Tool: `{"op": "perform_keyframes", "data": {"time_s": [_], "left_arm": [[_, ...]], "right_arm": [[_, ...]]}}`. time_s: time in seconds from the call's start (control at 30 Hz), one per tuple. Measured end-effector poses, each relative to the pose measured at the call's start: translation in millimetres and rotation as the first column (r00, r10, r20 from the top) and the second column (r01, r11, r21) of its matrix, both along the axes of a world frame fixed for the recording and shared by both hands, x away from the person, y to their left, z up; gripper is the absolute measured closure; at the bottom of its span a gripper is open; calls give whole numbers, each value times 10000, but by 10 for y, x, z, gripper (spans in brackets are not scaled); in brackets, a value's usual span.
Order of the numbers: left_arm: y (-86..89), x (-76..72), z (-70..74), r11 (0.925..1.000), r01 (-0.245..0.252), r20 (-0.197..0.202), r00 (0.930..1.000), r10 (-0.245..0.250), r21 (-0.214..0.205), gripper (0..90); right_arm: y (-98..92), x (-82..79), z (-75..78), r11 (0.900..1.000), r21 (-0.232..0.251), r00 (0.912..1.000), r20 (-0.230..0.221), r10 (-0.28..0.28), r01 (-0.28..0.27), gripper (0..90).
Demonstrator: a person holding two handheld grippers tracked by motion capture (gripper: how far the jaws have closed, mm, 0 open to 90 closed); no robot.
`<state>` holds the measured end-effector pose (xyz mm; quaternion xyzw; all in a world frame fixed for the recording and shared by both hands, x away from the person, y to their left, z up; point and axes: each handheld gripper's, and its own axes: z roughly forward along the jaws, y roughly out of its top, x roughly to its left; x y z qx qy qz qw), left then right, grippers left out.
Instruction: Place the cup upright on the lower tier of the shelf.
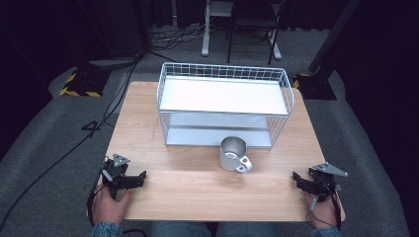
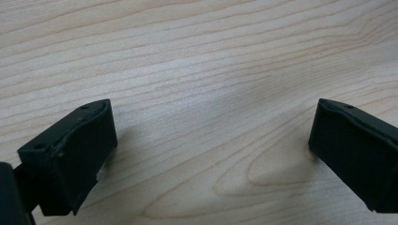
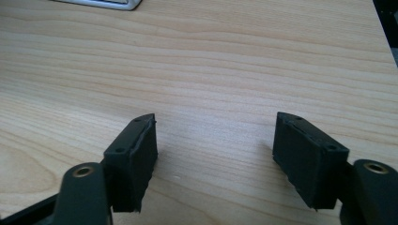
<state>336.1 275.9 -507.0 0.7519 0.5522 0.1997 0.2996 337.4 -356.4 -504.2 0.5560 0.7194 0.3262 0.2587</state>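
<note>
A silver metal mug stands upright in the middle of the wooden table, its handle toward the front right, just in front of a white wire shelf rack. My left gripper rests low at the table's front left corner, held by a hand; in the left gripper view its jaws stand wide apart over bare wood, left gripper. My right gripper sits at the front right corner. In the right gripper view the right gripper is open with nothing between the pads.
The rack has two flat white shelves and takes up the back half of the table. Bare wood lies between the mug and both grippers. Around the table are grey floor, cables at the left and chair and stand legs beyond the rack.
</note>
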Motion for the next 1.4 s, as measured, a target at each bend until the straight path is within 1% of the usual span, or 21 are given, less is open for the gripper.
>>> {"op": "perform_keyframes", "data": {"time_s": [0.07, 0.5, 0.63, 0.67, 0.7, 0.8, 0.83, 0.9, 1.07, 1.23, 1.27, 1.3, 1.37, 1.4], "left_arm": [[0, 0, 0, 10000, 4, 3, 10000, -4, 2, 15], [0, 11, 0, 10000, -33, 16, 10000, 33, 18, 16], [1, 10, 1, 10000, -11, 9, 10000, 11, 27, 16], [1, 11, 1, 10000, -8, 7, 10000, 8, 29, 16], [1, 11, 1, 10000, -8, 8, 10000, 8, 27, 16], [0, 11, 0, 10000, -22, 16, 10000, 22, 14, 16], [1, 11, 1, 10000, -9, 9, 10000, 9, 27, 16], [-1, 11, 0, 10000, -26, 14, 10000, 26, 7, 16], [0, 11, 0, 10000, -26, 18, 10000, 26, 13, 16], [1, 10, 1, 10000, -10, 9, 10000, 10, 29, 16], [1, 10, 1, 10000, -9, 8, 10000, 9, 27, 16], [1, 10, 1, 10000, -11, 10, 10000, 11, 28, 16], [0, 10, 0, 10000, -27, 20, 10000, 27, 9, 16], [1, 10, 1, 10000, -10, 11, 10000, 10, 27, 16]], "right_arm": [[-1, -1, 0, 10000, 7, 10000, 18, 97, -97, 330], [-3, -6, 1, 10000, 19, 10000, 18, 83, -83, 332], [-6, -9, 9, 9999, 47, 10000, -31, 90, -89, 356], [5, -11, 25, 9997, 167, 9997, -195, 170, -167, 365], [5, -11, 25, 9997, 167, 9997, -195, 170, -167, 365], [32, -14, 58, 9981, 522, 9993, -201, 327, -316, 375], [41, -19, 82, 9977, 572, 9991, -197, 372, -360, 379], [61, -35, 142, 9959, 748, 9986, -46, 520, -515, 382], [155, -108, 315, 9911, 829, 9944, 302, 1016, -1037, 395], [287, -178, 489, 9802, 939, 9836, 645, 1685, -1741, 402], [307, -183, 508, 9786, 907, 9814, 704, 1787, -1847, 403], [364, -196, 554, 9751, 851, 9773, 721, 1992, -2050, 405], [383, -200, 570, 9736, 858, 9759, 734, 2055, -2114, 405], [412, -206, 594, 9702, 928, 9732, 742, 2174, -2238, 405]]}}
